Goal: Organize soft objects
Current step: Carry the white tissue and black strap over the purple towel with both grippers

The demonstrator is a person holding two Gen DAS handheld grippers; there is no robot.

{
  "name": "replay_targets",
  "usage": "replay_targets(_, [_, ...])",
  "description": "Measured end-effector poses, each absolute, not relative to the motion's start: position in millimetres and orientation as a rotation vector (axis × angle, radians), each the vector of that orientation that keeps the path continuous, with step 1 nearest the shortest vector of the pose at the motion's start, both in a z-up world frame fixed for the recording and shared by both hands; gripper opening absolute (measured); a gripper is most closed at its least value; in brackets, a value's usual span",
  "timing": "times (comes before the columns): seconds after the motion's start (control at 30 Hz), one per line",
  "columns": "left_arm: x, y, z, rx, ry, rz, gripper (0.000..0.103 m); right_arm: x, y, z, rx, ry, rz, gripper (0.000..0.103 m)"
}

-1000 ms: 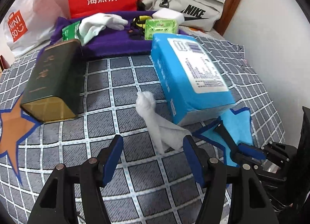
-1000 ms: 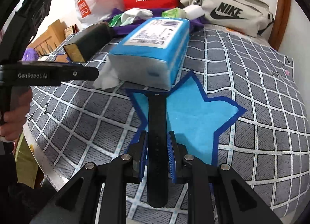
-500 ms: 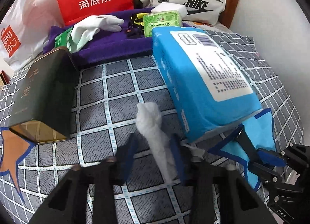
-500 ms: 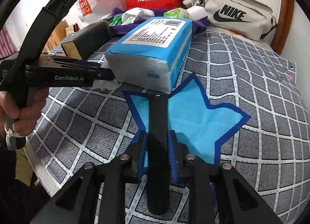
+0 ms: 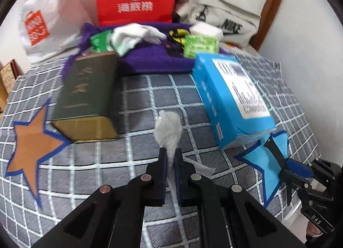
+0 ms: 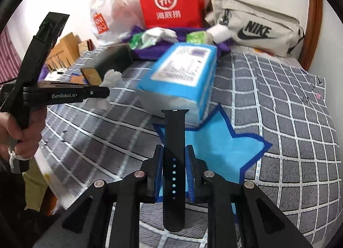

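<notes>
A crumpled white tissue (image 5: 168, 128) sticks up from my left gripper (image 5: 170, 158), whose jaws are closing with the pads pressed on it. Its lower end trails onto the checked bedspread (image 5: 150, 98). From the right wrist view, the left gripper (image 6: 100, 93) with the tissue (image 6: 112, 77) is at the left, held by a hand (image 6: 23, 134). My right gripper (image 6: 174, 162) is shut on a black watch strap (image 6: 173, 140), held above a blue star patch (image 6: 225, 147). The left wrist view shows that gripper (image 5: 293, 167) and strap (image 5: 276, 153) at the right.
A blue tissue pack (image 5: 231, 102) lies beside the blue star. A dark green tin (image 5: 85, 98) and an orange star patch (image 5: 30, 145) are on the left. At the back, a purple cloth (image 5: 150, 59) holds a white glove (image 5: 137, 33) and green packets, with bags behind.
My left gripper moved in and closed from wide open onto the white tissue, then lifted it. The right gripper rose a little with the watch strap still in it.
</notes>
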State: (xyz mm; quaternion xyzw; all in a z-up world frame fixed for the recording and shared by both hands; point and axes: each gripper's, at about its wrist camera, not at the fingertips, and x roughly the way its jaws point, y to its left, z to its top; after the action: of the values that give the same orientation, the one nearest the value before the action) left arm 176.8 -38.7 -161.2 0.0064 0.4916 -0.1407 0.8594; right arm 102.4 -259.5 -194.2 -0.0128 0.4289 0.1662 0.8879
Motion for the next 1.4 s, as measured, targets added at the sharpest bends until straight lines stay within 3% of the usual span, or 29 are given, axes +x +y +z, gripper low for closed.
replay_targets(0.73, [190,18,-81,-0.038,0.904,-0.199,0.007,147,-246,-116,0.019,0.773,0.381,0.02])
replay_targets(1.4, [279,33,-73,-0.065,0.895,-0.165,0.007,257,-232,-87,0.026,0.738,0.385,0.02])
